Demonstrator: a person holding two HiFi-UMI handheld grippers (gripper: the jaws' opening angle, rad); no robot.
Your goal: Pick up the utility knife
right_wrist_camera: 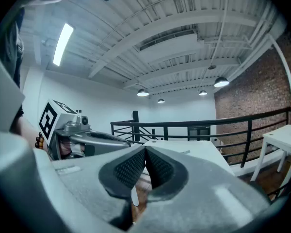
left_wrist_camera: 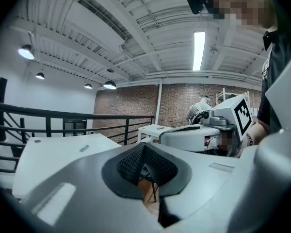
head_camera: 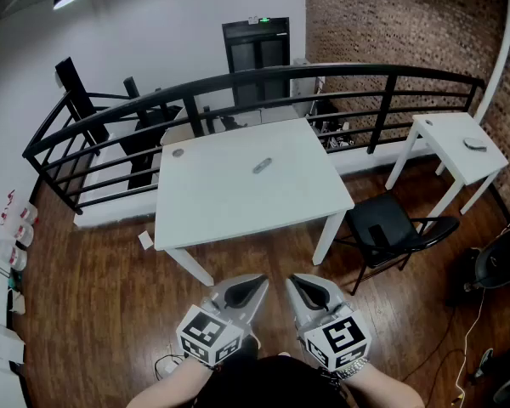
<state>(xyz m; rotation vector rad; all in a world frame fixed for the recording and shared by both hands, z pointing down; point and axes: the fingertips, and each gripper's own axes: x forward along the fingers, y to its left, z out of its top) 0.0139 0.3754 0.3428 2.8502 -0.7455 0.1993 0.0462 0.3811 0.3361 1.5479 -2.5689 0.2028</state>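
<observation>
1. The utility knife (head_camera: pixel 262 166) lies flat on the white table (head_camera: pixel 212 215), a little beyond its middle, with nothing touching it.
2. Both grippers hover over the wooden floor (head_camera: pixel 93 296) on the near side of the table, well apart from the knife.
3. The left gripper (left_wrist_camera: pixel 144 147) has its jaws drawn together, the ribbed pads meeting at the tips with nothing between them.
4. The right gripper (right_wrist_camera: pixel 145 149) is likewise closed tip to tip and empty.
5. The two grippers sit side by side, close but not touching, both pointing towards the table.
6. A small round thing (head_camera: pixel 178 152) sits near the table's far left corner; it is too small to name, perhaps a cap or disc.
7. A black folding chair (head_camera: pixel 382 226) stands just beside the table's near right leg.
8. A small white side table (head_camera: pixel 446 134) stands further right, near the brick wall (head_camera: pixel 391 24).
9. A black railing (head_camera: pixel 238 83) curves behind the white table.
</observation>
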